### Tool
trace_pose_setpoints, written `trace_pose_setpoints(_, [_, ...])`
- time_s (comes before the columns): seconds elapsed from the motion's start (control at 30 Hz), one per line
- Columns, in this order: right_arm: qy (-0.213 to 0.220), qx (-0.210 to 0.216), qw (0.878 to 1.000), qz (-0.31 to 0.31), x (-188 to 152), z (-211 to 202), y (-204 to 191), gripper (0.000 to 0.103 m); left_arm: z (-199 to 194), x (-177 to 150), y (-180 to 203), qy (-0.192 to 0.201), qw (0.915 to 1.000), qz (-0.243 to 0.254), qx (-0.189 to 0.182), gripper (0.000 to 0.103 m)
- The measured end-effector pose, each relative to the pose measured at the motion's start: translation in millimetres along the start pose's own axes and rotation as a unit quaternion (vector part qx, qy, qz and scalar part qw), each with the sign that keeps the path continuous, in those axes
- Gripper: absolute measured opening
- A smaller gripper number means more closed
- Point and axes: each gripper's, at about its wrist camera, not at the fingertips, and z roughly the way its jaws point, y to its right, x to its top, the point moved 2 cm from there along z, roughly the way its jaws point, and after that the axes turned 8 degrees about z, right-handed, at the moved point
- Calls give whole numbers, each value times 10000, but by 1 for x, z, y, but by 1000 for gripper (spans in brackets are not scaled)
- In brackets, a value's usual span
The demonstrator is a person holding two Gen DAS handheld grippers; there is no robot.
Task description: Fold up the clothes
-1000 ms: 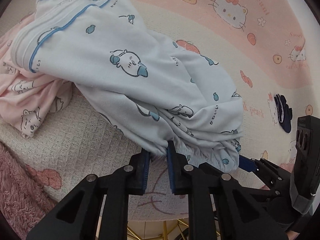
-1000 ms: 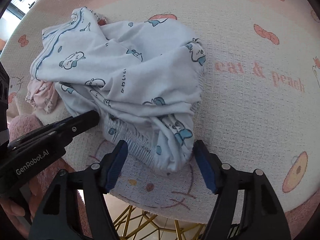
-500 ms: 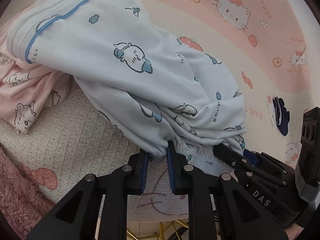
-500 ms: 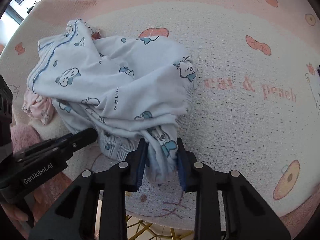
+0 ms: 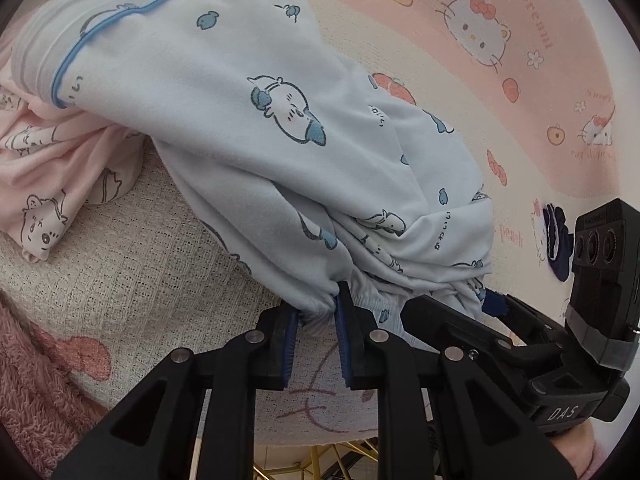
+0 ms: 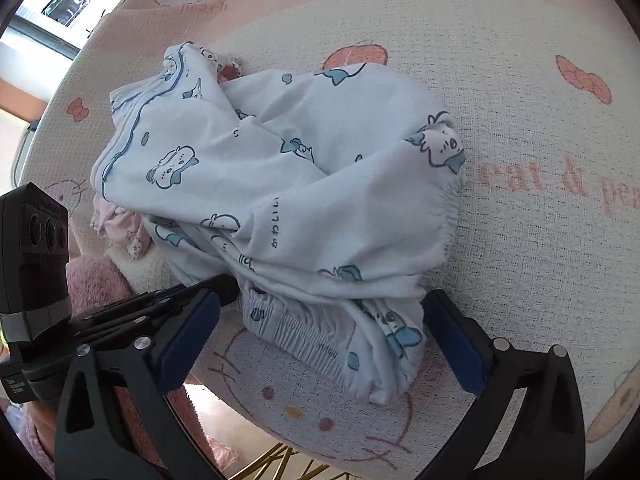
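A crumpled white pyjama garment [image 5: 280, 128] with blue cartoon prints and blue piping lies on the blanket-covered table; it also shows in the right wrist view [image 6: 304, 200]. My left gripper [image 5: 316, 312] is shut on its gathered elastic waistband at the near edge. My right gripper [image 6: 320, 336] is open, its blue pads on either side of the near bunch of waistband and touching nothing. The right gripper shows in the left wrist view [image 5: 492, 304] and the left gripper in the right wrist view [image 6: 224, 284].
A pink printed garment [image 5: 44, 168] lies partly under the white one at the left. The cream and pink cat-print blanket [image 6: 540, 140] covers the table. A fuzzy pink cloth [image 5: 28, 380] hangs at the near left. The table's front edge [image 6: 280, 428] is just below the grippers.
My right gripper was open, shut on the waistband bunch half a second ago, and has now opened and let it go. My left gripper has kept its grip and lifted the cloth slightly.
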Motion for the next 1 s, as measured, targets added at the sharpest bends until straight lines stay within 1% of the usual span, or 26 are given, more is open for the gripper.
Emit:
trace_pose_setpoints(0.03, [-5,-8,10000,-11,0,0,-1,103,-1,0,1,13,10000,40,17,18])
trace_pose_setpoints(0.07, [1,-32,10000,-19,2,0,-3,99,-2,0,1,25,10000,80,34,18])
trace_pose_setpoints(0.1, [46,-112,9999,-18,11,0,-2,76,-3,0,4,49,9999,143,40,18])
trace_pose_setpoints(0.13, [91,-192,9998,-17,19,1,-2,24,-4,0,7,74,9997,209,45,18])
trace_pose_setpoints(0.17, [136,-273,9995,-16,27,1,-1,9,-5,0,9,99,9996,275,50,18])
trace_pose_setpoints(0.2, [165,-266,9995,30,33,2,0,10,-5,1,9,84,9996,264,47,18])
trace_pose_setpoints(0.23, [138,-19,9997,207,33,2,5,12,-4,1,8,64,9997,244,43,18])
trace_pose_setpoints(0.27, [107,-28,9996,260,31,4,8,13,-3,1,7,44,9997,224,39,18])
trace_pose_setpoints(0.3, [77,-107,9998,154,29,7,7,13,-1,1,5,18,9998,180,41,18])
trace_pose_setpoints(0.37, [167,-299,9993,-152,24,10,1,13,-1,1,2,11,9999,142,-3,18])
trace_pose_setpoints(0.4, [174,-400,9988,-229,24,11,-1,11,-1,1,2,7,9999,133,-17,18])
trace_pose_setpoints(0.47, [174,-376,9988,-247,24,12,0,10,0,2,1,-8,9999,119,-40,18])
trace_pose_setpoints(0.5, [163,-241,9995,-147,25,12,1,9,-2,2,2,23,9999,129,-85,17])
trace_pose_setpoints(0.53, [180,-17,9998,18,26,12,-4,8,-4,3,3,59,9998,142,-135,14])
trace_pose_setpoints(0.57, [303,189,9992,152,27,2,-3,8,-12,5,6,139,9996,209,-160,12])
trace_pose_setpoints(0.63, [570,577,9960,380,28,-21,-3,8,-40,9,16,435,9977,419,-296,11])
trace_pose_setpoints(0.67, [790,672,9941,317,34,-42,-7,8,-59,11,22,626,9959,505,-422,11])
trace_pose_setpoints(0.7, [1015,763,9917,199,50,-67,-16,8,-79,15,27,812,9934,596,-556,11])
trace_pose_setpoints(0.77, [1449,934,9850,-41,73,-124,-17,8,-120,22,43,1162,9863,914,-737,11])
trace_pose_setpoints(0.8, [1625,1020,9813,-158,69,-151,-7,8,-141,25,53,1349,9813,1109,-813,11])
trace_pose_setpoints(0.87, [2013,1063,9729,-406,66,-186,-42,8,-180,28,74,1684,9700,1477,-944,11])
trace_pose_setpoints(0.93, [2384,1014,9637,-644,55,-225,-51,8,-214,28,94,1956,9582,1760,-1118,11])
trace_pose_setpoints(1.0, [2728,959,9536,-837,43,-256,-65,8,-242,24,112,2184,9449,1970,-1436,11])
